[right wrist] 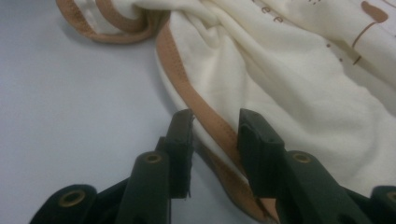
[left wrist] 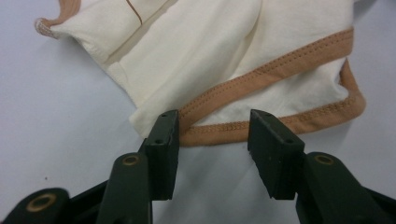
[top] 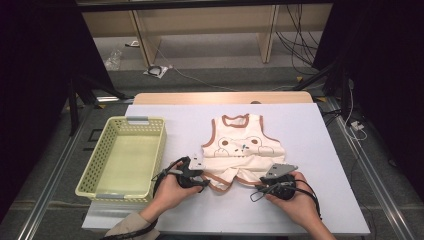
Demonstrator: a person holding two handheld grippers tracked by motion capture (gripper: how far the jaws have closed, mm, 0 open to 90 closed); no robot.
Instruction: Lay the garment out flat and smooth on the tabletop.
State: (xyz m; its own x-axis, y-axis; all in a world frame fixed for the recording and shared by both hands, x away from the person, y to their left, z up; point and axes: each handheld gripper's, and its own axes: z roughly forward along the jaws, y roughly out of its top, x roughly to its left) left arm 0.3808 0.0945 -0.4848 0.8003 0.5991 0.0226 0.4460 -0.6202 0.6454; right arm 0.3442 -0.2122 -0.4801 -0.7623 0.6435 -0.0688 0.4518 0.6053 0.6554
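While the white table point(top: 320, 150) takes up most of the high view, a pale yellow basket point(top: 95, 172) with perforated walls sits on its left part, well apart from the garment. Next in size is the cream baby vest point(top: 243, 150), edged in brown binding and printed with a cartoon face, lying near the middle of the table with its neck toward the far edge and its lower hem bunched toward the person. Two hands come in from the near edge, each with a black tool at one lower corner of the vest. On the left, the left gripper point(top: 199, 182) sits at the vest's lower left corner; in the left gripper view point(left wrist: 215, 135) its jaws stand apart on either side of the brown-bound hem point(left wrist: 280, 63), the fabric edge lying between them, with clear space beside the right jaw, so the pads are not pressing on the cloth. On the right, the right gripper point(top: 270, 187) meets the lower right corner; in the right gripper view point(right wrist: 215, 133) its jaws sit closer together, straddling a fold of the brown hem that runs down between them, the left jaw just beside the binding; whether the pads actually squeeze the fabric cannot be told.
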